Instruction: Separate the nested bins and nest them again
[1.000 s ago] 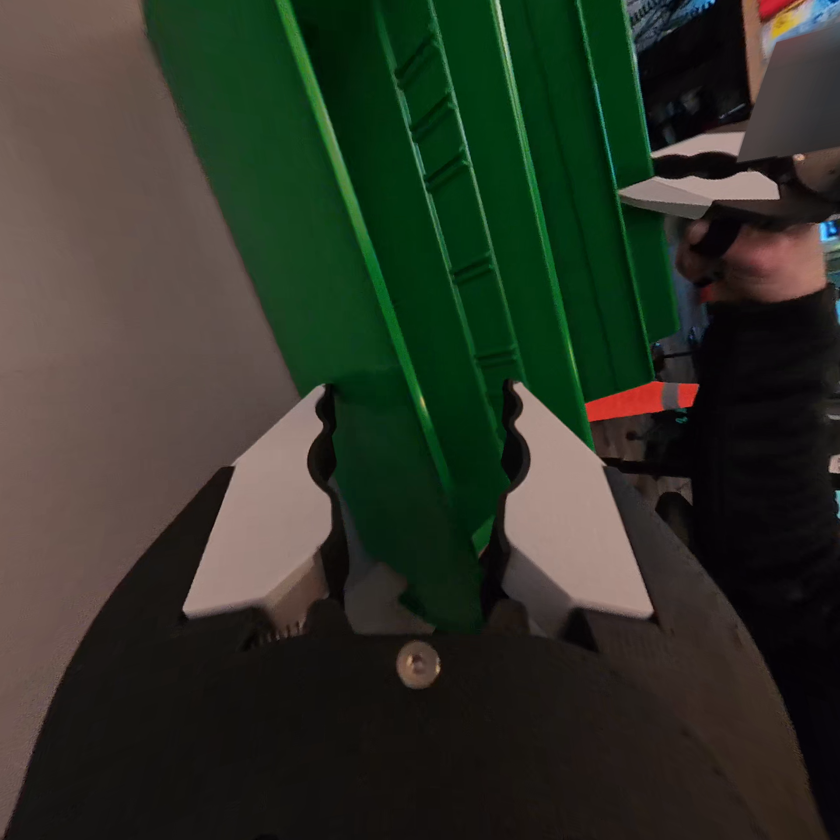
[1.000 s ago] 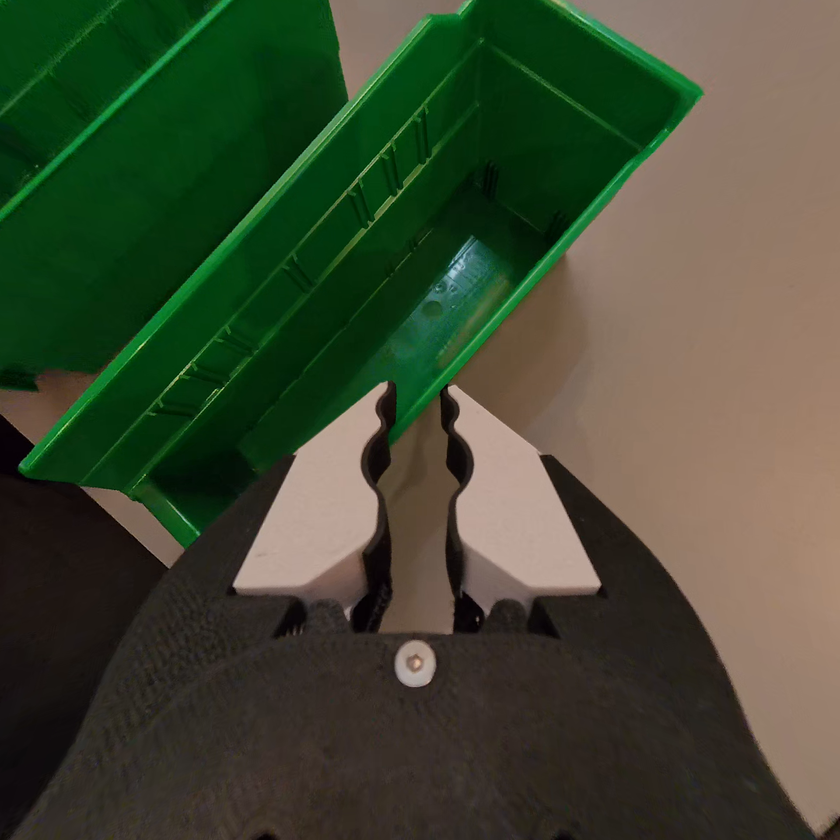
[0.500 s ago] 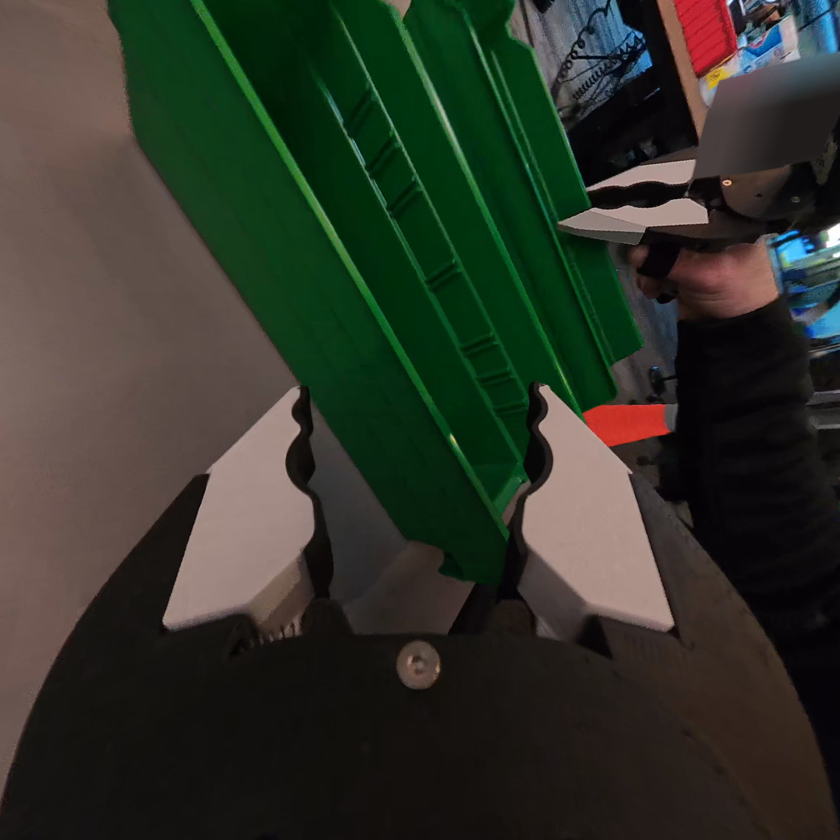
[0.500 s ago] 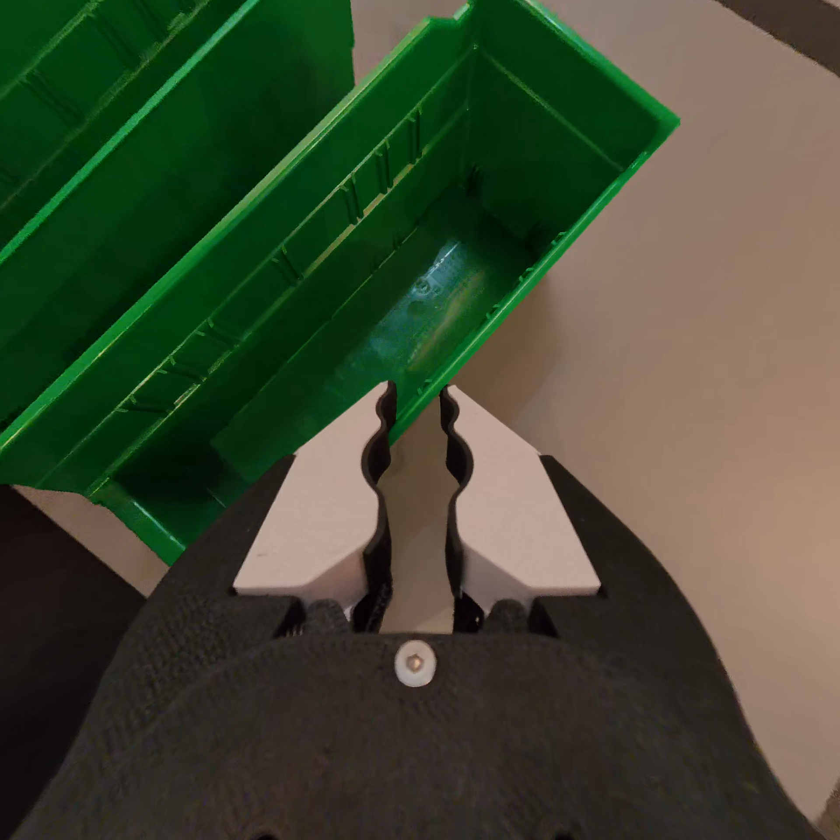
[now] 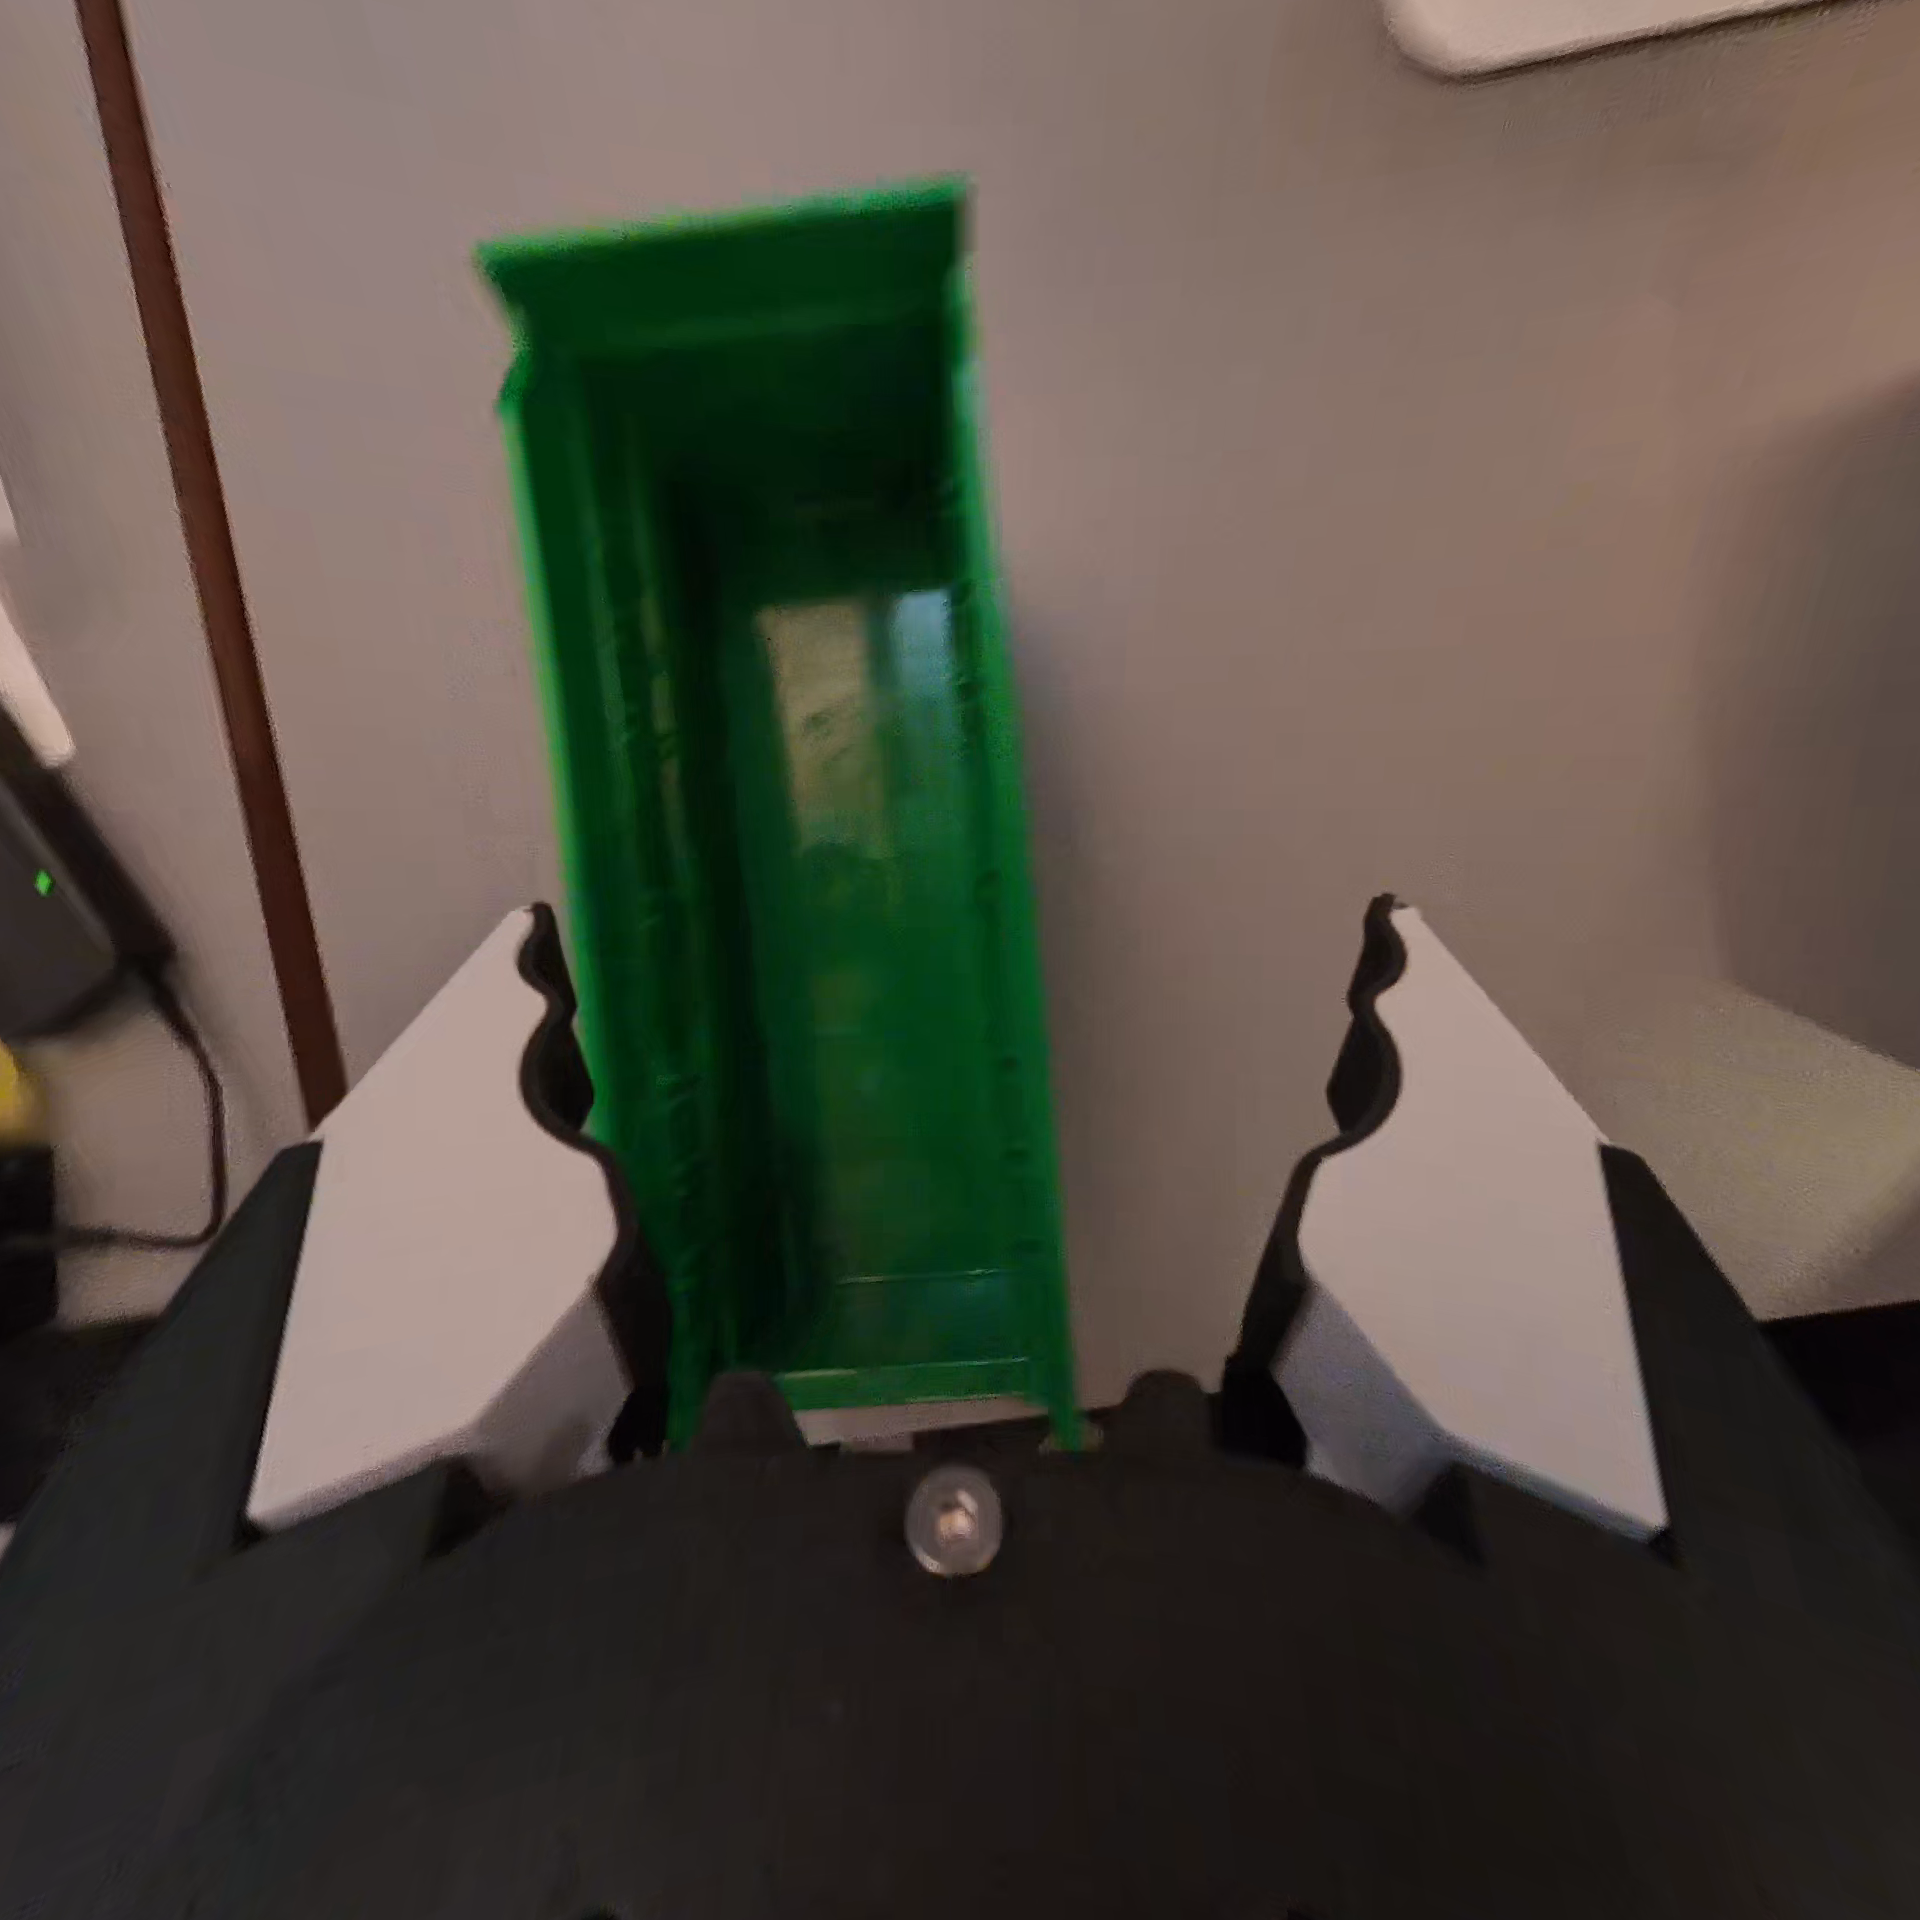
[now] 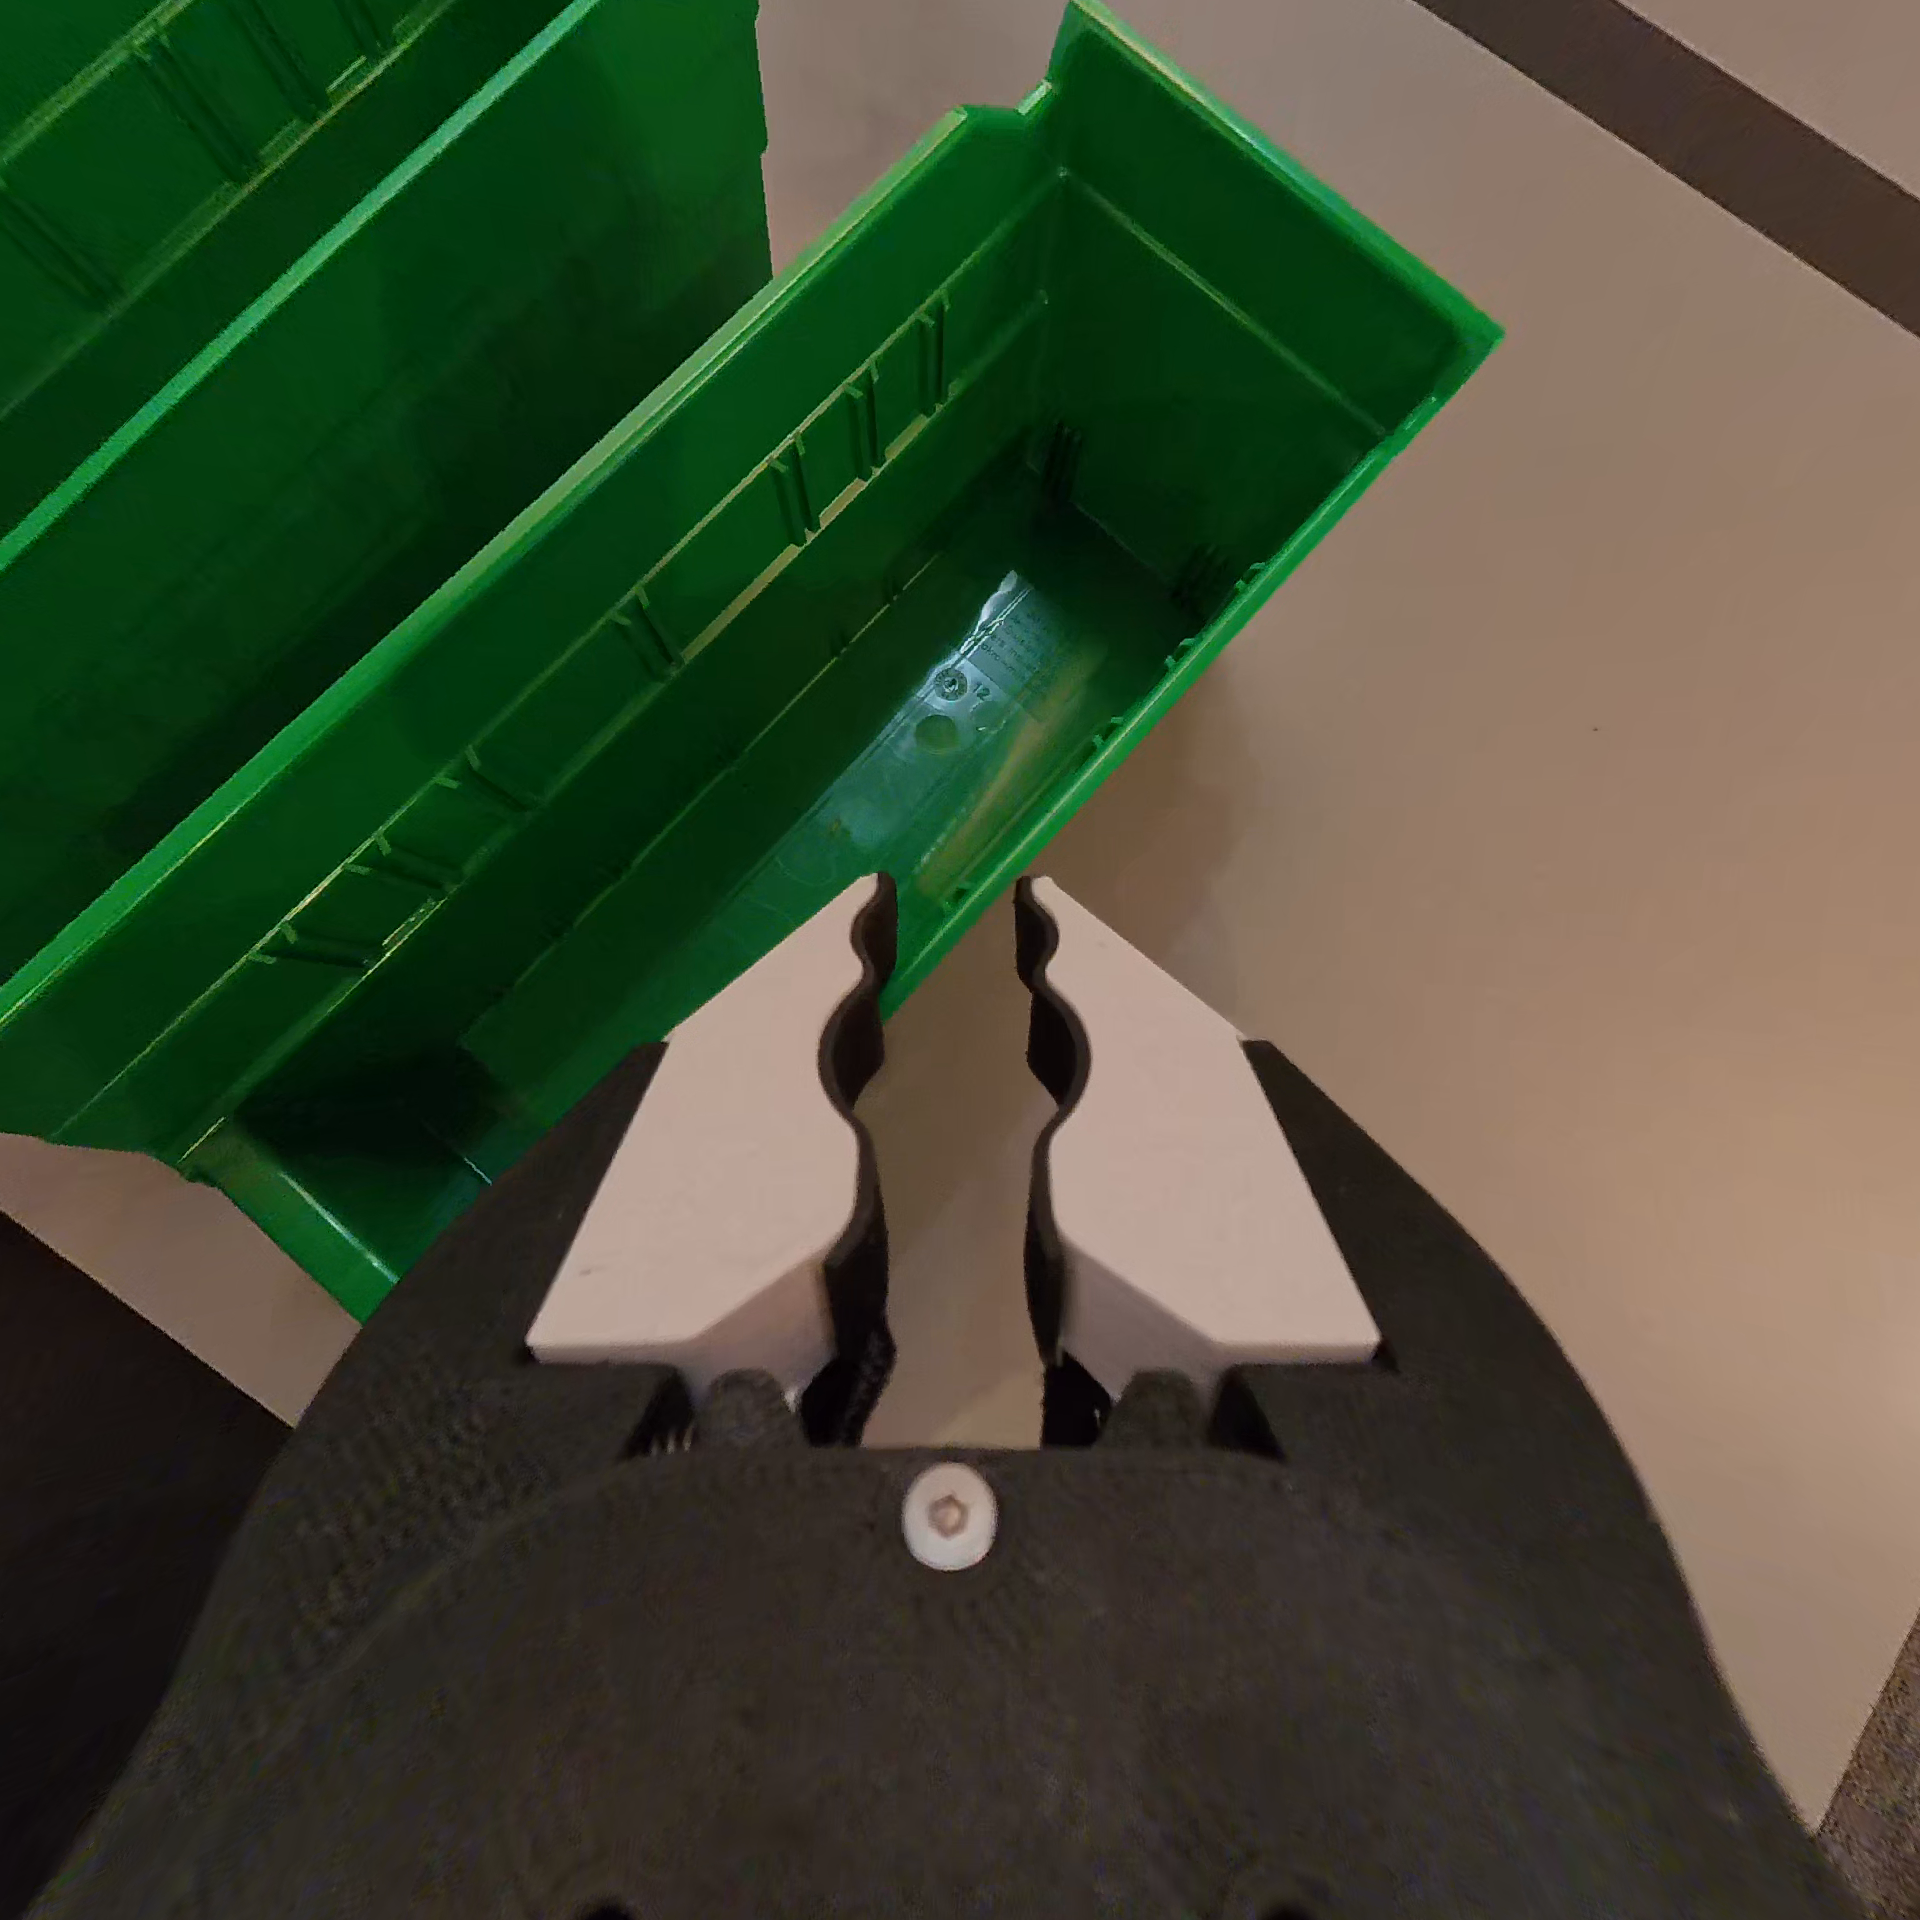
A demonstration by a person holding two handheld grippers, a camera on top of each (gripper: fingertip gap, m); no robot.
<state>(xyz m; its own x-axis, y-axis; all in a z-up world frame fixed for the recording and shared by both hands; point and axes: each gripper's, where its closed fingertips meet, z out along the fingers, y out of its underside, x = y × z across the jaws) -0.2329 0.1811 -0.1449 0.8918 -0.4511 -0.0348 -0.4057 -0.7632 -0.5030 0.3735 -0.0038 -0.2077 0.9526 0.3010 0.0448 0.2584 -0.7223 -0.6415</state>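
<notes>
Two green plastic bins are apart. In the left wrist view, one bin (image 5: pixel 831 727) lies open side up on the pale table, its near end at my gripper's base. My left gripper (image 5: pixel 958 909) is wide open around it. The bin's left wall is close to the left finger (image 5: pixel 436 1195) and well clear of the right one. In the right wrist view, my right gripper (image 6: pixel 953 883) is shut on the long side wall of the second bin (image 6: pixel 935 520) and holds it tilted. The first bin (image 6: pixel 312 364) sits at the upper left, beside it.
A brown strip (image 5: pixel 197 520) runs up the left of the table. A dark device with a green light (image 5: pixel 42 883) and a cable sit beyond it. A white object (image 5: pixel 1610 21) is at the top right. A dark band (image 6: pixel 1714 156) crosses the far table corner. Dark floor (image 6: pixel 104 1455) lies past the near edge.
My left gripper has opened wide and let go of its bin, which now lies flat on the table. The right gripper keeps its grip on the other bin, which has shifted slightly.
</notes>
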